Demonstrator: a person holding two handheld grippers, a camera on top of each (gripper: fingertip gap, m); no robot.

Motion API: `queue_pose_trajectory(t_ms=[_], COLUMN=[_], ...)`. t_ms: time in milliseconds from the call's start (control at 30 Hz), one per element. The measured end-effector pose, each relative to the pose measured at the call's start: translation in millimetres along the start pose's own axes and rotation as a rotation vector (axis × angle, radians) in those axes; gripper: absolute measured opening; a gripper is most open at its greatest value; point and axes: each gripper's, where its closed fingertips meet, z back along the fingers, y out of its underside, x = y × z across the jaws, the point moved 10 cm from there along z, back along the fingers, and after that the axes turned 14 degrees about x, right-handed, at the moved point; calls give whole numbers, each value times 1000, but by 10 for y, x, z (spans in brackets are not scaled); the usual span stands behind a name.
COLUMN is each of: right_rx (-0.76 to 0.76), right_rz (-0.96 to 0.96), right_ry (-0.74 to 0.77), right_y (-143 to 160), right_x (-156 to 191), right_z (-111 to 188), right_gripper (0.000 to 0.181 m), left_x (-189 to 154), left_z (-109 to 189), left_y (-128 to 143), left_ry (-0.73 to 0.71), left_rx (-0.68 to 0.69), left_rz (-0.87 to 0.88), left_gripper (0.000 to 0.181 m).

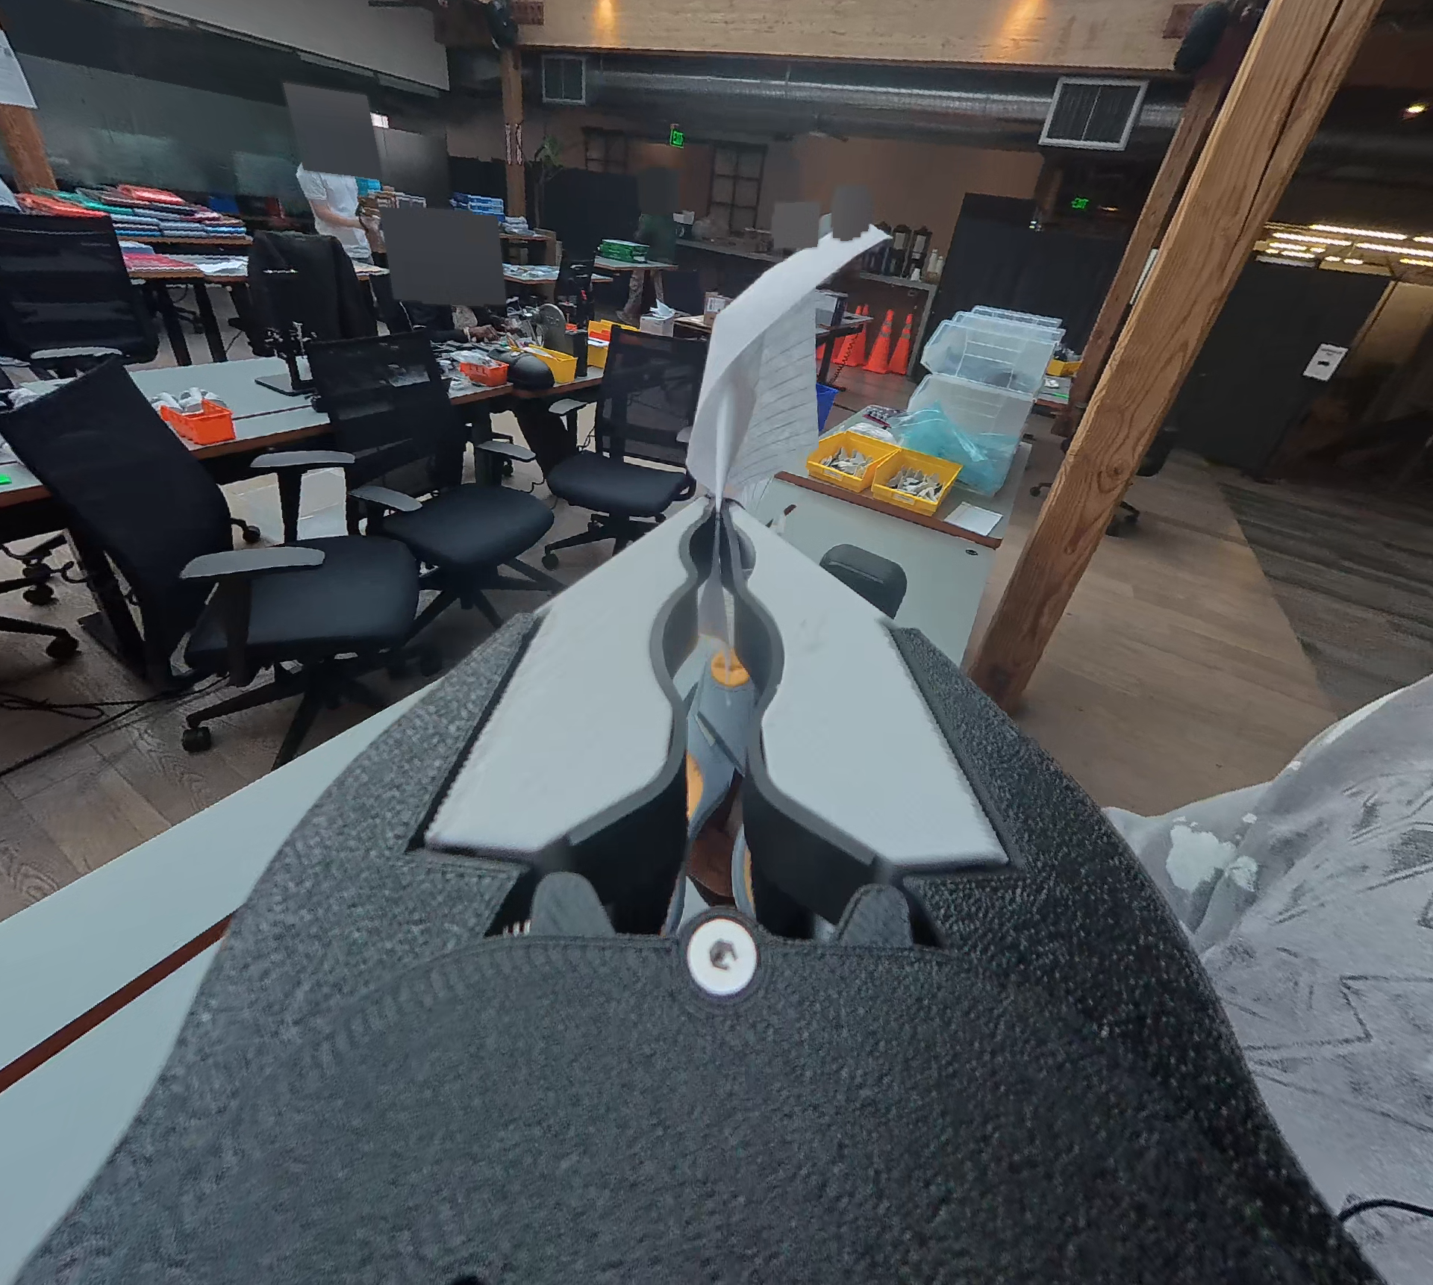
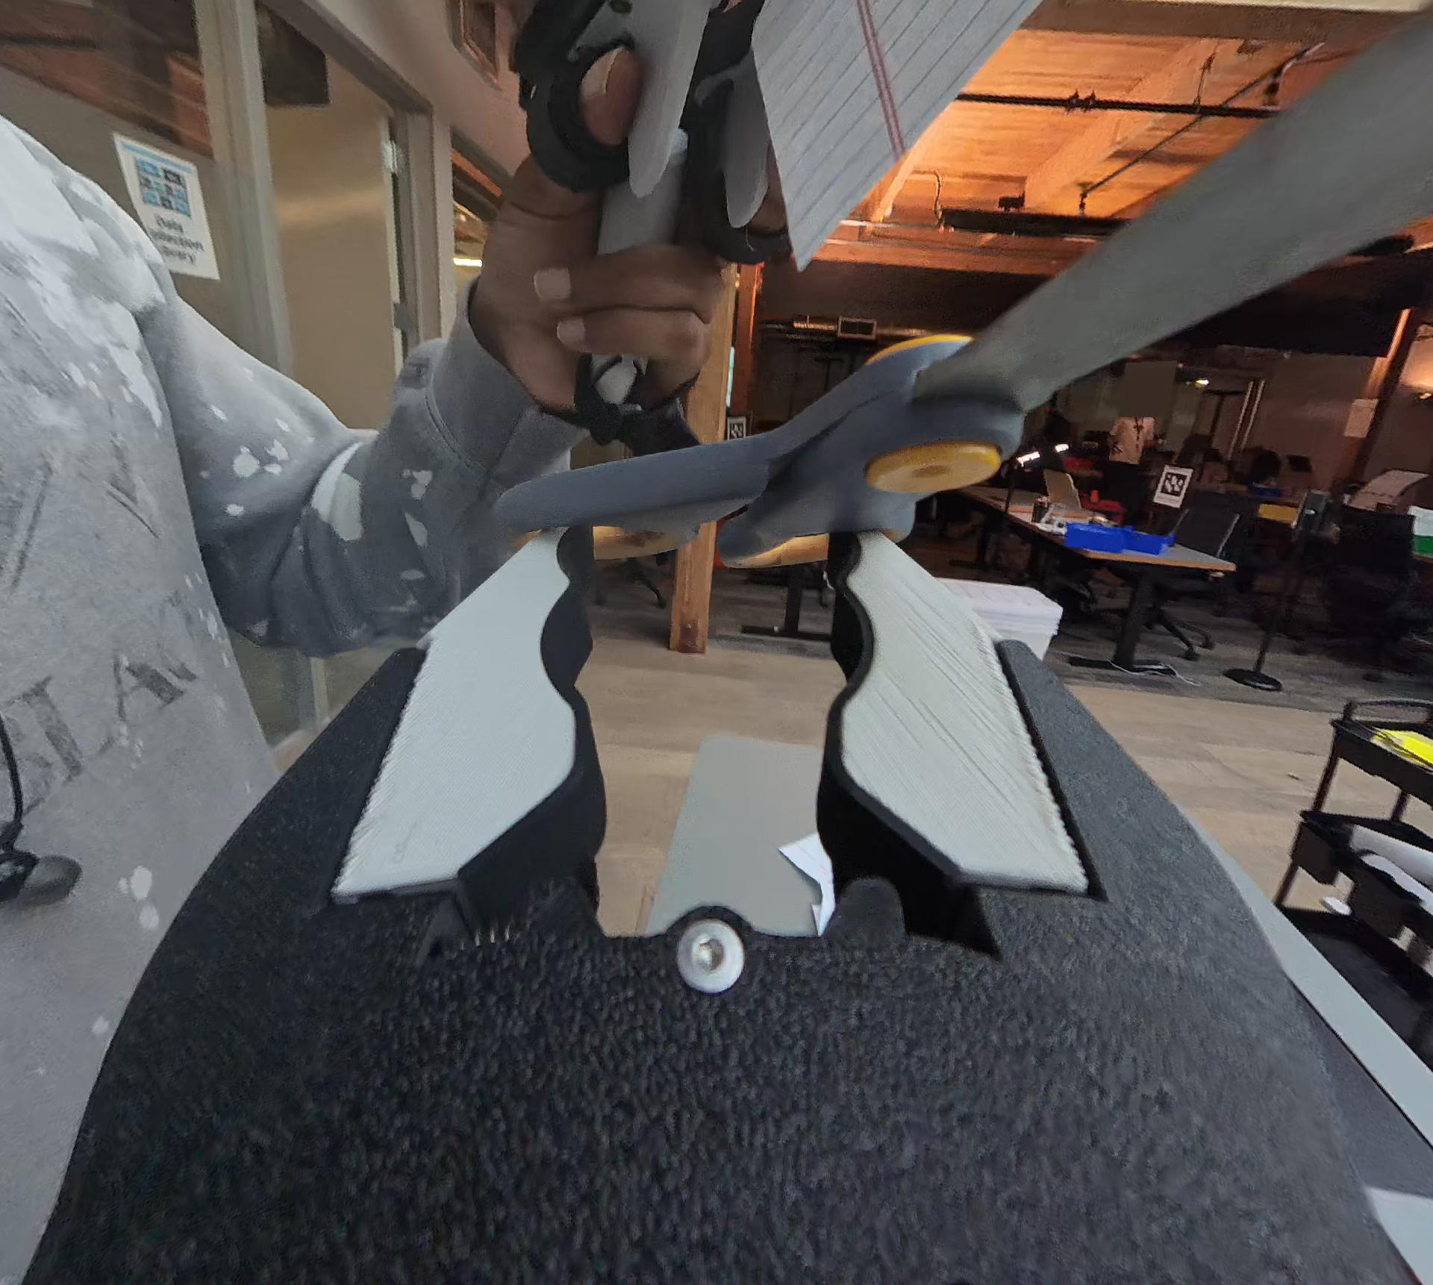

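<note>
1. The left hand-held gripper (image 1: 721, 511) points up and forward into the room, its jaws pressed tight on a sheet of lined paper (image 1: 764, 387) that rises from the tips toward 1 o'clock and curls at its top corner.
2. In the right wrist view the same gripper (image 2: 698, 46) sits at 12 o'clock, held upright by a person's hand (image 2: 597, 310) in a grey spattered sleeve (image 2: 349, 496); the lined paper (image 2: 930, 30) fans out to 1 o'clock.
3. The right hand-held gripper (image 2: 709, 542) is level, its jaws apart at medium width, and its two fingertips (image 2: 558, 550) sit against the grey-and-yellow handles of a pair of scissors (image 2: 892, 449). Whether the handles are clamped or only resting on the tips cannot be told.
4. The scissor blade (image 2: 1202, 224) runs up toward 2 o'clock, its edge passing just beside the lower corner of the paper; contact cannot be told.
5. In the left wrist view the scissors (image 1: 721, 705) show through the gap under the closed fingers.
6. A grey counter (image 1: 116, 938) with a red-brown edge lies at 8 o'clock below the left gripper; beyond it stand black office chairs (image 1: 295, 596) at 9 o'clock and a slanted wooden post (image 1: 1186, 286) at 2 o'clock, with bare wooden floor between.
7. Below the right gripper lie a counter (image 2: 737, 821) end with a paper scrap (image 2: 810, 868), and open floor beyond.
</note>
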Motion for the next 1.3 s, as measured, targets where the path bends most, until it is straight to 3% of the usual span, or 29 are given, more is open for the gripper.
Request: queue_pose_trajectory(t_ms=[400,700,900,1100,1300], right_rx=[274,371,373,360,353], right_rz=[32,-4,-43,-80,-87], right_ry=[50,40,8,-60,-76], right_y=[137,234,292,364,338], right_x=[26,-55,-109,-60,-96], right_z=[-199,-235,-220,-324,-335], right_gripper=[64,64,65,66,66], left_x=[172,326,397,494,465], left_z=[-33,-63,-31,44,32], left_y=[115,328,436,385,363], left_ry=[57,60,81,100,126], left_rx=[-6,107,141,70,87], left_rz=[104,149,183,220,204], left_gripper=[0,0,0,0,0])
